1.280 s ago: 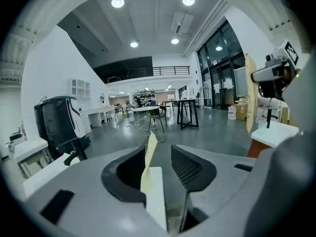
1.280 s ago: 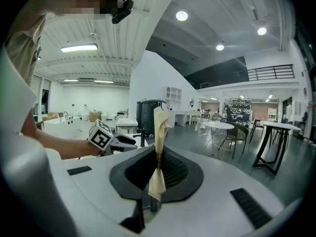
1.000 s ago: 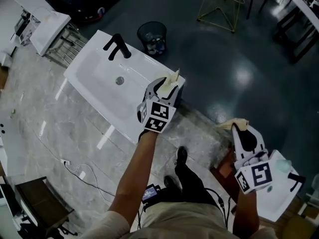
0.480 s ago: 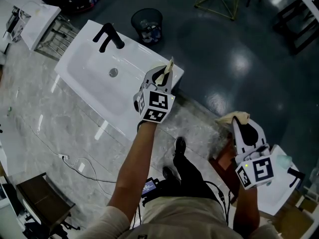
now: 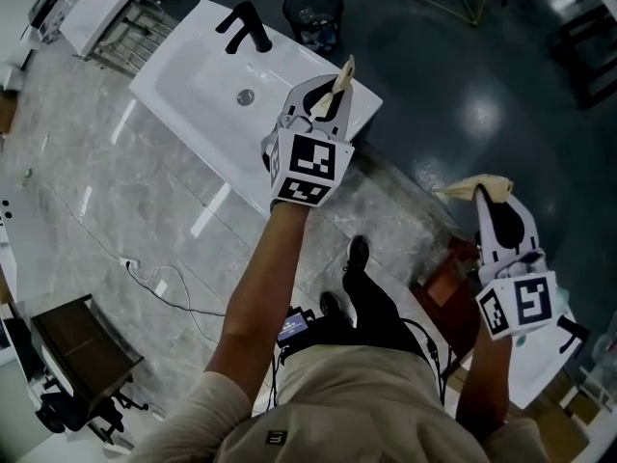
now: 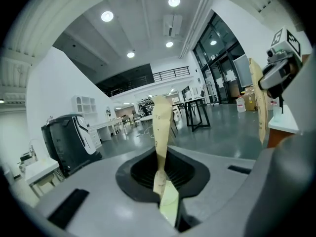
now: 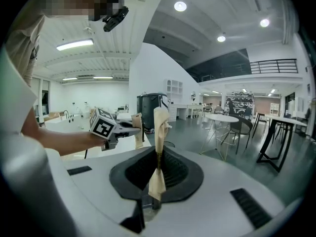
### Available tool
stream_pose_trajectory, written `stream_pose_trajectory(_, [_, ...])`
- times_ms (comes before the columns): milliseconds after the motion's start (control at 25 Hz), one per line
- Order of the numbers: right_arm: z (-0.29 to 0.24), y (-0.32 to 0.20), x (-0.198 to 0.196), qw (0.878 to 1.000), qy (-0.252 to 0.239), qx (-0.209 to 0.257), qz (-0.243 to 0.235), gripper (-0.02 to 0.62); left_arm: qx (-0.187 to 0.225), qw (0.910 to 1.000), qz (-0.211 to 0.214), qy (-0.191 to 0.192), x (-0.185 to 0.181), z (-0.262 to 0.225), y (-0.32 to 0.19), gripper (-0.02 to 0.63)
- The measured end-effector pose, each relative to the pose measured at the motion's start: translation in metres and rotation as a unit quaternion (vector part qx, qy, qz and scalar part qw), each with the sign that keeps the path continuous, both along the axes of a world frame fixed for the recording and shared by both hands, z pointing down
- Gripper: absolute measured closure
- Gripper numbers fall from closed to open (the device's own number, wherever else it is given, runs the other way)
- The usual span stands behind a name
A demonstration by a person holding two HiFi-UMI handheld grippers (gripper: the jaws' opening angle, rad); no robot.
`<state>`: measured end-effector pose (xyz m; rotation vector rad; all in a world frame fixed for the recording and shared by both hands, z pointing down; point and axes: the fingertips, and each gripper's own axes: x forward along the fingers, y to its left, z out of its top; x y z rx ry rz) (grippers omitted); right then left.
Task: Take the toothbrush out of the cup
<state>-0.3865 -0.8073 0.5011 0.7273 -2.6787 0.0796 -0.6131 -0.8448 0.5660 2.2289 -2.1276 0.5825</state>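
- The left hand-held gripper (image 5: 337, 83) is closing by the sink (image 5: 193, 85), its jaws almost together with nothing identifiable between them.
- The right hand-held gripper (image 5: 477, 191) is holding its jaws together, empty.
- Neither toothbrush nor cup is showing, so progress cannot be judged.

We identify a large open hall, probably a showroom: high ceiling with recessed lights (image 6: 174, 2), a railed mezzanine (image 7: 276, 65) and a glazed front (image 6: 224, 65). A washbasin (image 5: 207, 90) with a black faucet (image 5: 246, 27) stands free on polished floor (image 5: 463, 95) near a waste bin (image 5: 313, 15). Tables (image 7: 222, 118) stand beyond.
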Motion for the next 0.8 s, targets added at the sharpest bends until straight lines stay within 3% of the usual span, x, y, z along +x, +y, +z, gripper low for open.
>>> stream_pose_trajectory(480, [-0.070,0.075,-0.022,0.997,-0.036,0.051,-0.054,0.571,0.064,0.9971,-0.040,0.008,-0.011,-0.112,0.125,0.575])
stream_pose_trajectory(800, [-0.133,0.153,-0.007,0.990,-0.077,0.093,-0.077,0.571,0.109,0.9930,-0.040,-0.021,0.032,-0.198,0.240,0.575])
